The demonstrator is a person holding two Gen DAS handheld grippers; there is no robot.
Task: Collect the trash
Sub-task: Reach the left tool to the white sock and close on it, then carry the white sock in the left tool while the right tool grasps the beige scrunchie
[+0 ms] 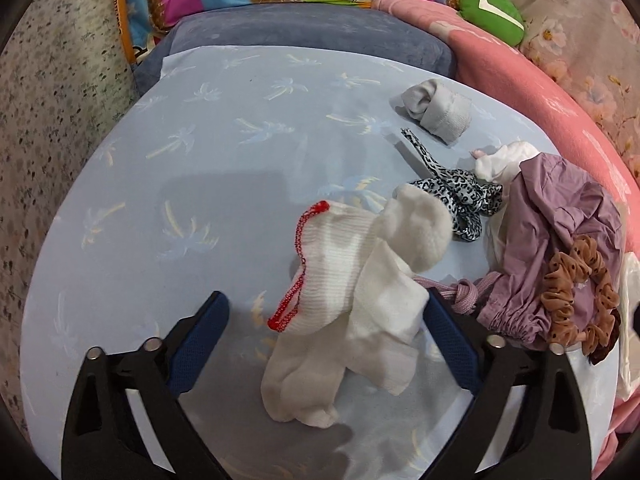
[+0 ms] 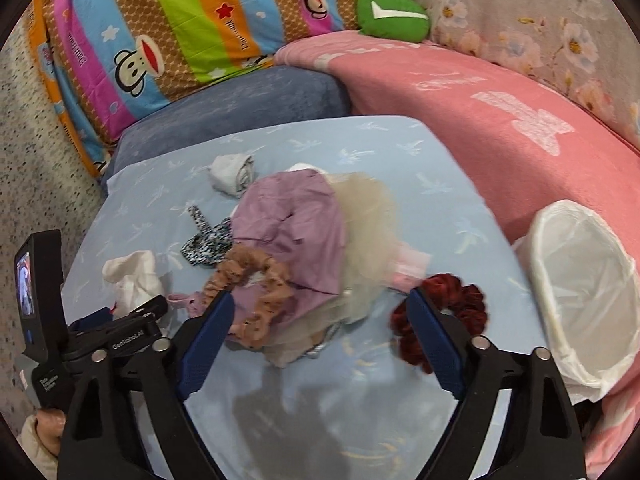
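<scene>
My left gripper (image 1: 326, 316) is open above a white sock with red trim (image 1: 352, 276) that lies between its jaws on the light blue sheet (image 1: 200, 152). My right gripper (image 2: 320, 312) is open over a pile: a purple garment (image 2: 296, 228), a brown dotted scrunchie (image 2: 256, 280), beige tulle (image 2: 368, 216). A dark red scrunchie (image 2: 460, 308) lies by its right finger. A white-lined bin (image 2: 588, 292) stands at the right. The left gripper body (image 2: 120, 340) shows at the lower left in the right wrist view.
A rolled grey sock (image 1: 440, 110), a leopard-print band (image 1: 456, 192) and a small white cloth (image 1: 504, 160) lie on the sheet. A pink blanket (image 2: 480, 108), a grey-blue cushion (image 2: 240, 108), a cartoon pillow (image 2: 160, 40) and a green plush (image 2: 392, 14) border it.
</scene>
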